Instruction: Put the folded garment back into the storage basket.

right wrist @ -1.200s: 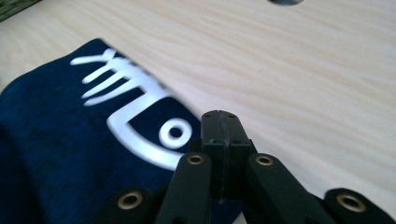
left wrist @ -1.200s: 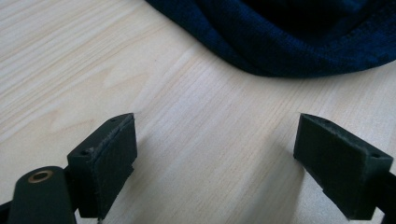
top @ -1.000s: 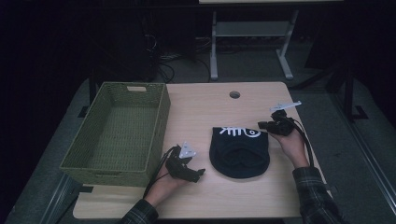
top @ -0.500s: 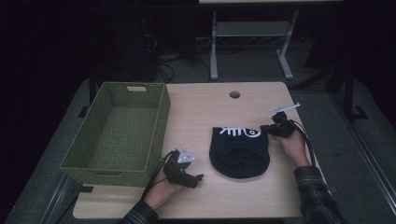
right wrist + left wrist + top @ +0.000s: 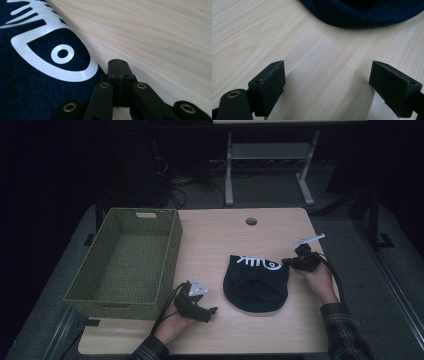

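1. High view first: dark beanie (image 5: pixel 256 282) lies flat on the table (image 5: pixel 225 235), right of the wicker basket (image 5: pixel 125 262).
2. Right gripper (image 5: pixel 117 65) sits at the beanie's far right edge, pressed shut, seemingly pinching nothing; it should spread its jaws before biting the hem.
3. Left gripper (image 5: pixel 334 82) rests wide open and empty, just left of the beanie's near edge; slide in low.
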`<state>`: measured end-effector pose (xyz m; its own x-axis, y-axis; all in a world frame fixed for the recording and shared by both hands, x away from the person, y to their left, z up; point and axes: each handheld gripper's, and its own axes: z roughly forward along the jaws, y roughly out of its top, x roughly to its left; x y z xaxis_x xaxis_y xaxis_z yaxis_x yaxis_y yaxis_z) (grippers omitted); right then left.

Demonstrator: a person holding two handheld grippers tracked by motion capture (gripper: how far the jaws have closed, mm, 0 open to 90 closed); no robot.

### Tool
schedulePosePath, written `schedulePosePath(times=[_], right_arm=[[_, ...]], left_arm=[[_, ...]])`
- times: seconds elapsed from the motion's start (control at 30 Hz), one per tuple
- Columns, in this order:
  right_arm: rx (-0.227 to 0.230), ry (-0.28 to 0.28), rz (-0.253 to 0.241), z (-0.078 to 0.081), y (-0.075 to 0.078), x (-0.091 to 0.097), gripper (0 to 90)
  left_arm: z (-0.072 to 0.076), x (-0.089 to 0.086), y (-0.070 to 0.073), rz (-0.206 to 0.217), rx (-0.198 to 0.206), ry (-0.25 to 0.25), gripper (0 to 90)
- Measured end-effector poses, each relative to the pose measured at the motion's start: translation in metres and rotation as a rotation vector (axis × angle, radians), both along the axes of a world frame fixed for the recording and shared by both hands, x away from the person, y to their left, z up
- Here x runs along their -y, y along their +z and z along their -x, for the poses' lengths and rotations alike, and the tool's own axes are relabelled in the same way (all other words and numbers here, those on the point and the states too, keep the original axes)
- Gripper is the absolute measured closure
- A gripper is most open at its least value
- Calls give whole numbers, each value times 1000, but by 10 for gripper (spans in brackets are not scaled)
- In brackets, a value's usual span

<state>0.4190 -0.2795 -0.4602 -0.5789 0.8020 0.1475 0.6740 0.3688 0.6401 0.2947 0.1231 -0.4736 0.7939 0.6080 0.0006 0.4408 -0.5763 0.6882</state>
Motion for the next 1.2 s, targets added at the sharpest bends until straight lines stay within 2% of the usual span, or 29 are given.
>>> schedulePosePath(times=[0.57,1.2], right_arm=[[7,36,15,28,4,5,900],[3,86,-8,63,2,4,900]], left_arm=[[0,0,-1,7,4,1,125],[0,0,0,-2,0,-2,125]])
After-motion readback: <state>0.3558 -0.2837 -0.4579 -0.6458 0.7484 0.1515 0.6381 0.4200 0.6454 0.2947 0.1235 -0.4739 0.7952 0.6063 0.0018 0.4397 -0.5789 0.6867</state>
